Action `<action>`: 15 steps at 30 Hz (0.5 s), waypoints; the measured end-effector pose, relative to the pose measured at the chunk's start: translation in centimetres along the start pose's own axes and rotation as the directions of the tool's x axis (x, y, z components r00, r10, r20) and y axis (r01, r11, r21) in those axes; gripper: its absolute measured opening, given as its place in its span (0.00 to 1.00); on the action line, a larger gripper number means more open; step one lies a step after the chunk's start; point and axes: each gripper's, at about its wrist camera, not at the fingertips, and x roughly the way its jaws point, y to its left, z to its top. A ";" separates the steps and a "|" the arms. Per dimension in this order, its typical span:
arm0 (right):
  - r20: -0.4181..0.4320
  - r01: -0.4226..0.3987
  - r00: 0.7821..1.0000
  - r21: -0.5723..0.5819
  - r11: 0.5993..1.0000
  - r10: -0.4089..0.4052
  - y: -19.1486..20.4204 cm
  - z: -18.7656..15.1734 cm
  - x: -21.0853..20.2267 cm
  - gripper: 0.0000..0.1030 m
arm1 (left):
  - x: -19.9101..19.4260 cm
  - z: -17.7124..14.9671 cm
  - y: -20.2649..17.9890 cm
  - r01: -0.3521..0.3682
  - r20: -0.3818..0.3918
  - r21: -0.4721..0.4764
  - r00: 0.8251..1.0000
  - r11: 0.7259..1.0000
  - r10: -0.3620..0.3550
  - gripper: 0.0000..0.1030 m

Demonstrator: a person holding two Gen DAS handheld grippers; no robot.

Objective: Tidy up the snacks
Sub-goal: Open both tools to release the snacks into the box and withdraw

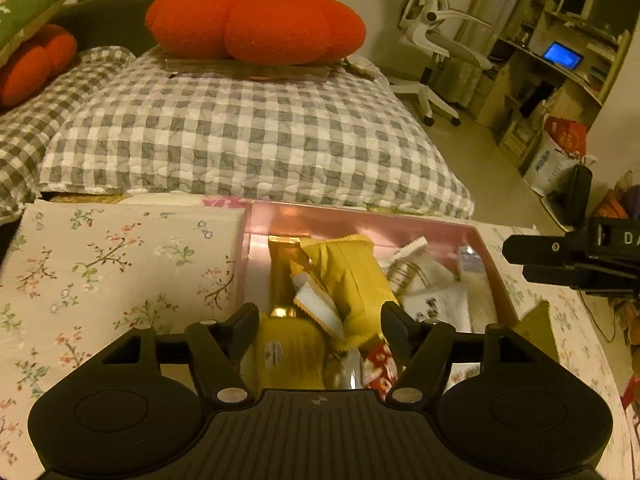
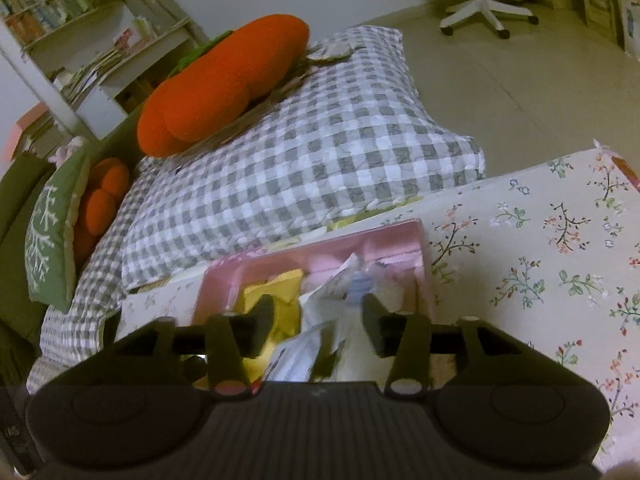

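In the left wrist view, the left claw [image 1: 320,316] hangs over a pink box [image 1: 360,224] of snacks that sits on a floral-clothed surface [image 1: 120,264]. Its jaws stand well apart and grip nothing. Between and just beyond them lie a yellow packet [image 1: 356,276], a gold-wrapped packet [image 1: 284,264] at its 9 o'clock, and white packets [image 1: 432,300] toward 3 o'clock. The right claw [image 1: 520,256] enters from 3 o'clock, beside the box's right wall. At 12 o'clock a checked quilt [image 1: 248,140] carries an orange pumpkin cushion [image 1: 256,20].

In the right wrist view, the right claw [image 2: 318,320] hovers above the same pink box [image 2: 400,236], jaws parted and holding nothing. White packets [image 2: 320,320] lie loose between the fingers, a yellow packet [image 2: 280,288] just at 11 o'clock. The floral surface [image 2: 540,260] spreads toward 3 o'clock.
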 end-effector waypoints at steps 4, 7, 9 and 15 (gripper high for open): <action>-0.002 0.000 1.000 -0.029 1.000 0.000 1.1 -1.2 -1.5 0.66 | -1.5 -1.1 -0.6 -0.003 -0.009 0.015 1.000 1.000 0.003 0.71; 0.000 -0.001 1.000 -0.036 0.999 0.001 1.7 -2.4 -2.6 0.73 | -2.6 -2.2 -1.1 -0.008 -0.015 0.026 1.000 1.000 0.008 0.74; 0.000 0.009 1.000 -0.049 0.999 -0.009 2.2 -3.3 -3.2 0.77 | -3.3 -2.9 -1.3 -0.012 -0.020 0.038 1.000 0.999 0.012 0.75; -0.004 0.019 1.000 -0.067 0.998 -0.019 2.9 -5.6 -4.4 0.84 | -5.5 -4.7 -1.7 -0.018 -0.031 0.044 0.999 0.999 0.019 0.81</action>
